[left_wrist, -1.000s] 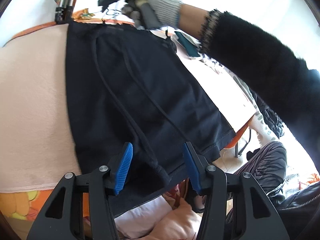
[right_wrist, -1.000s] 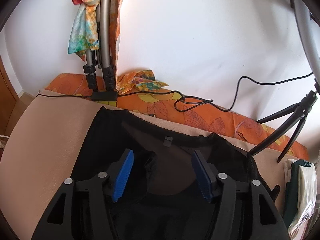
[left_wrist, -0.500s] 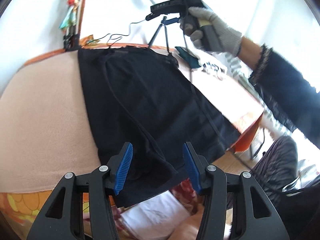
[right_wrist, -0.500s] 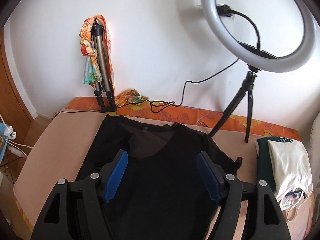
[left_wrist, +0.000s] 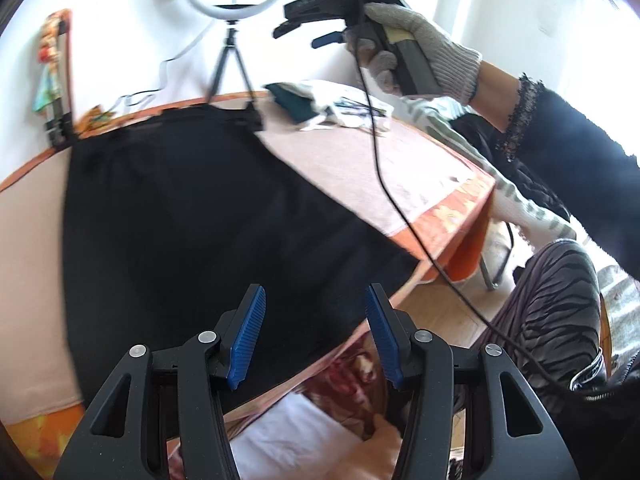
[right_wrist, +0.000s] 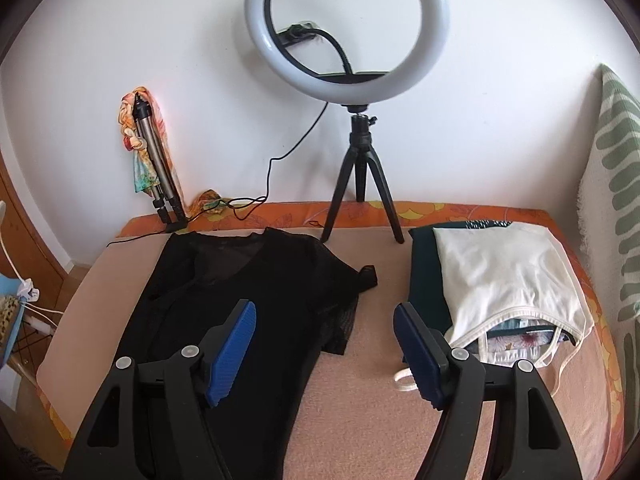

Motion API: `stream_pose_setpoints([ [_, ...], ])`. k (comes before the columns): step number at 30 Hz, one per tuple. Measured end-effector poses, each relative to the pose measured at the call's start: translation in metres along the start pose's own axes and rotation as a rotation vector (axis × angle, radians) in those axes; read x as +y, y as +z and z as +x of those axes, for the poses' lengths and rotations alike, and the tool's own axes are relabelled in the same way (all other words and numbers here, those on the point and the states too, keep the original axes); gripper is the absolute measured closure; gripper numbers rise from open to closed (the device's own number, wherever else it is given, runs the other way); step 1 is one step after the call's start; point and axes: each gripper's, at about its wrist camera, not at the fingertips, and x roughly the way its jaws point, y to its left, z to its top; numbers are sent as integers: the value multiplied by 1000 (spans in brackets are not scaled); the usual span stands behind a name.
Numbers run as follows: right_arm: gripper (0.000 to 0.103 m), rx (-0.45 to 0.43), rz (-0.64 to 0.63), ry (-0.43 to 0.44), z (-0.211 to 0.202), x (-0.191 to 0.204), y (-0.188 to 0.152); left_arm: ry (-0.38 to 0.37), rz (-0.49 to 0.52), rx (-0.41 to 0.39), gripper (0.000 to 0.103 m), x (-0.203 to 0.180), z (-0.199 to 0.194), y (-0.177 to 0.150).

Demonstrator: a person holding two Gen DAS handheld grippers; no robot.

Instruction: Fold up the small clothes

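**Two open grippers, one black top waiting**

Two pairs of blue pads stand apart with nothing pinched between them. The left gripper [left_wrist: 316, 336] hangs over the near hem of the black top [left_wrist: 208, 216], jaws parted, cloth showing behind the gap but not clamped. The right gripper [right_wrist: 324, 344] is lifted clear and gapes wider, its jaws having just been opening; only bare blanket [right_wrist: 376, 400] and the top's edge lie behind its gap.

From the right wrist view, the black top [right_wrist: 240, 300] lies flat at about 10 o'clock from those fingers, its long axis running from collar at 12 o'clock down to hem at 6. A pile of other clothes [right_wrist: 500, 280] sits at 2 o'clock, well apart from it (a ring light [right_wrist: 348, 28] stands between them at the wall).

By my reading the left hand is nearer the garment, directly above its hem, so a fold would likely start there; the right must come back across to the sleeve side.
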Motion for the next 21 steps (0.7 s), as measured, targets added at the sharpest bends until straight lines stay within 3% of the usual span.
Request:
stream_pose_setpoints([
  [7,32,36,35,74,0,-44,-16,-63,129,52,52,-52,46,10],
  [11,32,47,51,87,1,-63,-16,-56,202,79,52,-71,70,13],
  [21,31,74,83,95,26,-91,-7,-8,262,147,52,-89,108,16],
])
